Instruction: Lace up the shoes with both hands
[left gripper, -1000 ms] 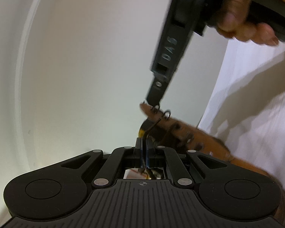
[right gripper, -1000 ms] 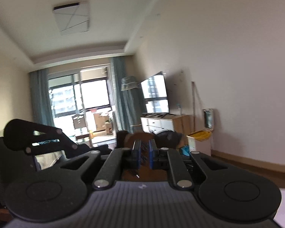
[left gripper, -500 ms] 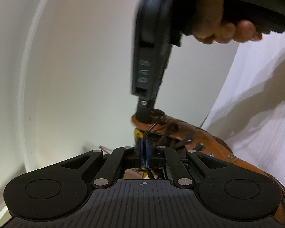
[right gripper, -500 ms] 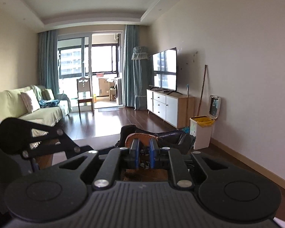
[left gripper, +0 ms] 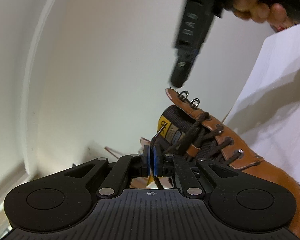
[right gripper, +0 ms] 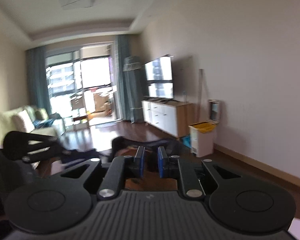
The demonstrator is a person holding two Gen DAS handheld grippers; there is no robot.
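Note:
A brown leather boot with dark laces lies on a white surface at the right of the left wrist view. My left gripper is shut on the dark lace end, whose thin tip sticks up past the pads, close to the boot's tongue. The right gripper's finger hangs just above the boot's upper flap with its metal hooks. In the right wrist view, my right gripper has its jaws apart with nothing between them, and the boot is mostly hidden below it.
A white wall fills the left wrist view behind the boot. The right wrist view looks across a living room: sofa at left, TV on a cabinet, a bin with a yellow liner by the right wall.
The right gripper has lifted off the boot's top hook and its jaws have widened. The left gripper still holds the lace and has shifted, showing more of the boot.

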